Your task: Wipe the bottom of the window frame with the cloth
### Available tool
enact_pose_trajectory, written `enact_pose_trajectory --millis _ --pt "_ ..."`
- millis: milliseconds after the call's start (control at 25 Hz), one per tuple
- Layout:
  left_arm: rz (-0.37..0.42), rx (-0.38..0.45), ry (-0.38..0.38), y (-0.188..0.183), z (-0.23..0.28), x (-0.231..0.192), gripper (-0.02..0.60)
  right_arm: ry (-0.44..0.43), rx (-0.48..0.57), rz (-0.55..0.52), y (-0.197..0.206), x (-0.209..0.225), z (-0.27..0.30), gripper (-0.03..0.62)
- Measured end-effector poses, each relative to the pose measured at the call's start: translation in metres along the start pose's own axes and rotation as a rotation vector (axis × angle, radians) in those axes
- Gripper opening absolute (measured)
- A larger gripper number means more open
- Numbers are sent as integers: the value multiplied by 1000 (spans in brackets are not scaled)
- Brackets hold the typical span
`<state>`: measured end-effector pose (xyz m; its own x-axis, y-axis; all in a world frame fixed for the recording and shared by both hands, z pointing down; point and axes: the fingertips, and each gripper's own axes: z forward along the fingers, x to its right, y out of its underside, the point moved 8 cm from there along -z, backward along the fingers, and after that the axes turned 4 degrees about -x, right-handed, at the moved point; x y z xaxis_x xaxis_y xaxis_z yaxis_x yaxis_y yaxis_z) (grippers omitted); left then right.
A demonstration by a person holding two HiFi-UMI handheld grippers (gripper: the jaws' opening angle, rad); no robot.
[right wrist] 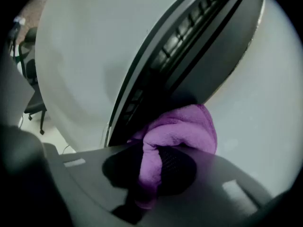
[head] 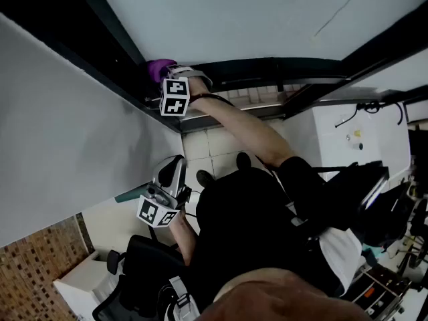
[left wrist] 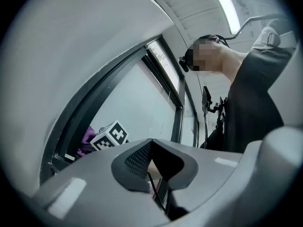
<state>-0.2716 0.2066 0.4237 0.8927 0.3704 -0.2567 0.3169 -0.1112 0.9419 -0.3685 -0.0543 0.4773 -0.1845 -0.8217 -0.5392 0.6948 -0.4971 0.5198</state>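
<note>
- The purple cloth [right wrist: 182, 129] is bunched against the dark window frame [right wrist: 189, 56], at the frame's lower rail where it meets the pale glass [head: 234, 12]. That is the strip the task wants wiped.
- The right tool [right wrist: 149, 169] is clenched on the cloth. One fold is pinched between the jaws and the loose bulk pushes out ahead, so soft fabric, not hard plastic, meets the rail.
- In the head view this tool sits at the far end of an outstretched arm [head: 247, 129], which I judge keeps pressure on the cloth along the frame.
- The left tool [left wrist: 154, 167] is held low and near the body, well apart from the window. Its jaws are drawn together on nothing, so it appears to be idle and kept out of the way.
- The grey wall [head: 67, 112] runs on the left below the frame.
</note>
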Motion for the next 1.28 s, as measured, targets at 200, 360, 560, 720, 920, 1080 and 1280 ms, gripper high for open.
enact_pose_trajectory --millis 200,360,560,720,920,1080,1280 --pt "-9 -10 -22 11 12 16 0 33 -61 -126 38 -5 -18 61" --pt "-21 -24 12 17 27 19 0 87 -235 -183 108 14 -53 60" --pt "-38 -36 47 23 45 23 0 147 -547 -299 197 39 -96 60" --pt "-37 -37 63 25 55 24 0 117 -687 -374 219 45 -104 60" --pt "-37 -19 31 21 44 20 0 -14 -279 -85 137 40 -135 63" --pt "-34 3 -19 17 26 17 0 -136 88 121 37 33 -89 64" --pt "-19 30 -83 7 3 14 0 -94 13 -6 -4 1 -1 55"
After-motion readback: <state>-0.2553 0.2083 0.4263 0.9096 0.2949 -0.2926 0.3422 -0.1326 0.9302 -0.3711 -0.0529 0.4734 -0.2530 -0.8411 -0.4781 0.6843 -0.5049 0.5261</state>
